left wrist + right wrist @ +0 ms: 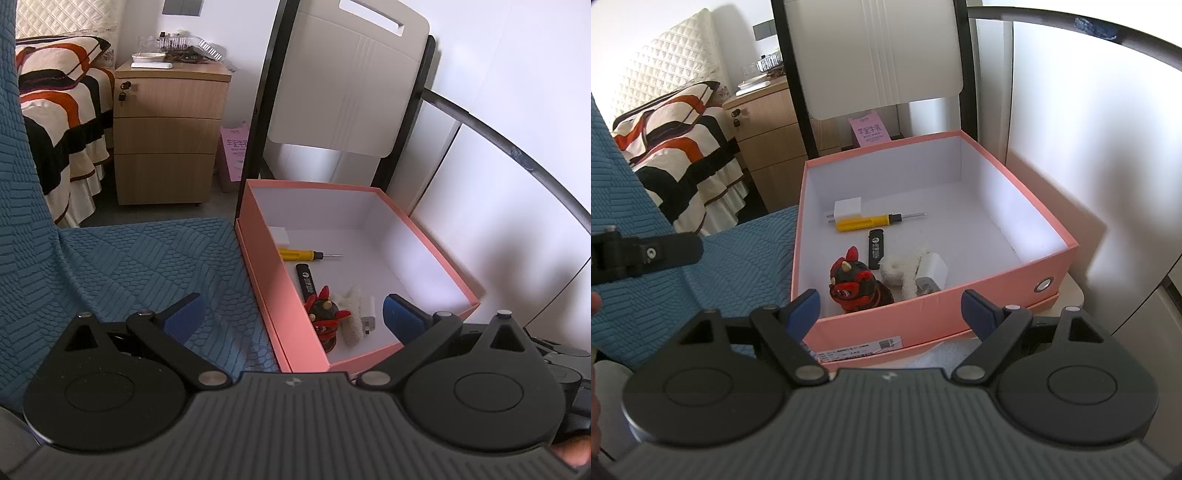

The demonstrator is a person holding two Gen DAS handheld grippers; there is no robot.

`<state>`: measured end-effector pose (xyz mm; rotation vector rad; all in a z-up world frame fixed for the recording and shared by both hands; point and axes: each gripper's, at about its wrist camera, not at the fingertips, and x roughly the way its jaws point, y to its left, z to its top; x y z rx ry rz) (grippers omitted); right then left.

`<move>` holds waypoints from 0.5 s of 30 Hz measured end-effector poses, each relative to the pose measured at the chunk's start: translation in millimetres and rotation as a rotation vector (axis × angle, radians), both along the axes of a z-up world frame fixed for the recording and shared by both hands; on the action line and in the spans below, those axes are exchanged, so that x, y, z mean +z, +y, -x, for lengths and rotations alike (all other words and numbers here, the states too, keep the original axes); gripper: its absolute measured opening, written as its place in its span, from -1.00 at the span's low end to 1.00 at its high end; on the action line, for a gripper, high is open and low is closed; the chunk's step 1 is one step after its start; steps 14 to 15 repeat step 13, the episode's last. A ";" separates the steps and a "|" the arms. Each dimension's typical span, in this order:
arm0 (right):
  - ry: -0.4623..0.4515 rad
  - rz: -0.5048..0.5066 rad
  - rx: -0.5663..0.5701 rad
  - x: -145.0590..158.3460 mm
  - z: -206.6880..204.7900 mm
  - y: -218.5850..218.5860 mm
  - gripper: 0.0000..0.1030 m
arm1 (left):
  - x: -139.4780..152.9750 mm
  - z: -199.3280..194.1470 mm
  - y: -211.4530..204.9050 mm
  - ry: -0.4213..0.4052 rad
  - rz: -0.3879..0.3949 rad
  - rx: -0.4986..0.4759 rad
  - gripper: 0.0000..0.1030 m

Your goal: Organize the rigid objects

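Both your claws, left claw (293, 314) and right claw (890, 310), are released and empty above the pink box (923, 306), which holds the screwdriver (866, 222), lighter (875, 251) and red figurine (855, 282).

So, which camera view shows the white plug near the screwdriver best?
The right wrist view: the white plug lies fully visible beside the screwdriver, prongs included. In the left wrist view the box wall hides most of it; only a white corner shows.
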<state>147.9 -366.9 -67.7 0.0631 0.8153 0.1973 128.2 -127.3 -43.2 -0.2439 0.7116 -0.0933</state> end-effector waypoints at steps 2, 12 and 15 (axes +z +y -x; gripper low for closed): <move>0.000 0.000 0.004 0.3 -0.1 0.4 0.65 | 0.2 -0.2 -0.6 0.001 -0.008 0.001 1.00; -0.001 0.000 0.011 0.2 -1.1 3.2 0.65 | 0.4 -0.2 1.1 0.003 0.000 0.003 1.00; -0.002 0.002 0.014 0.3 -0.8 3.8 0.65 | 0.4 0.0 1.0 0.004 0.000 0.002 1.00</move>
